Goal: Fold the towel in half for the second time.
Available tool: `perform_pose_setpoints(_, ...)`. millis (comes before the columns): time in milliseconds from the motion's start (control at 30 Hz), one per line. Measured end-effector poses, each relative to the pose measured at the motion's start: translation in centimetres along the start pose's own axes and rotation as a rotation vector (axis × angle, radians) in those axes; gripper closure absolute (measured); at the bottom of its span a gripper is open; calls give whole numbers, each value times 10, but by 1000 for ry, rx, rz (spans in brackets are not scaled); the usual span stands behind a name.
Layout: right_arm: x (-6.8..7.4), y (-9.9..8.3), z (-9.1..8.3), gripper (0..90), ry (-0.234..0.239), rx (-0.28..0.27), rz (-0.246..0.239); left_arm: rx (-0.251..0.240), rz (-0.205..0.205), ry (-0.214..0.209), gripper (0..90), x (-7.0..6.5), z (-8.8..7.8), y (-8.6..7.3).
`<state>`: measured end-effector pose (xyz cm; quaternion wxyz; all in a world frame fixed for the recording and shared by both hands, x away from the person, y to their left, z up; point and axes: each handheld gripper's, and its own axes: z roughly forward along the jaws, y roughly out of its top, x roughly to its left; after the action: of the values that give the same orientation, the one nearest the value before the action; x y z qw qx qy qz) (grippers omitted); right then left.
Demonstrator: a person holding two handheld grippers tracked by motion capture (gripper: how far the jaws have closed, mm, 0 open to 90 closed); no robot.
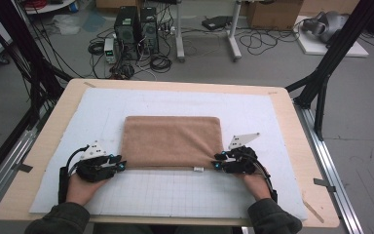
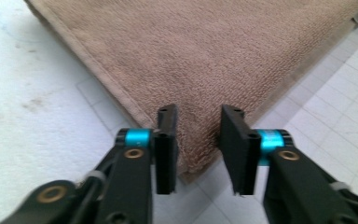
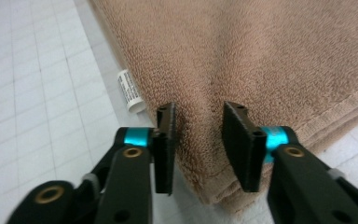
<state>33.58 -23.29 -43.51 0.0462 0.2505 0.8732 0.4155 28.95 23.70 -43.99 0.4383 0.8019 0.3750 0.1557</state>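
We are straddling folded brown towel [image 1: 172,141] near corners, 7 and 5 o'clock, left gripper [image 2: 198,140] and right gripper [image 3: 198,140] jaws spread, pinching nothing; risking catching top layer only, fold slipping apart.

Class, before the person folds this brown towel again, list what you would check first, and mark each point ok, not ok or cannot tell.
1. Left gripper at the towel's near left corner: ok.
2. Right gripper at the near right corner: ok.
3. Jaws shut on cloth: not ok; both stand apart over the corners.
4. Towel flat on the white mat: ok.
5. All layers between the right jaws: cannot tell.
6. Care label clear of the jaws: ok.
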Motion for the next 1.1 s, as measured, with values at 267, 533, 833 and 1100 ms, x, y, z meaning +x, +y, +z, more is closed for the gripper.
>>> perform_pose_setpoints(267,3,2,-3,408,-50,-50,26,-22,-25,-1,506,4,-7,0)
perform_pose_setpoints(533,6,4,-4,308,-79,-72,36,-29,-40,-3,442,6,-12,0)
perform_pose_setpoints(833,14,4,-6,257,-84,-95,31,-35,-33,-17,407,2,-16,1)
perform_pose_setpoints(1100,17,3,-15,223,-115,-117,29,-52,-17,-27,393,-2,-23,1)
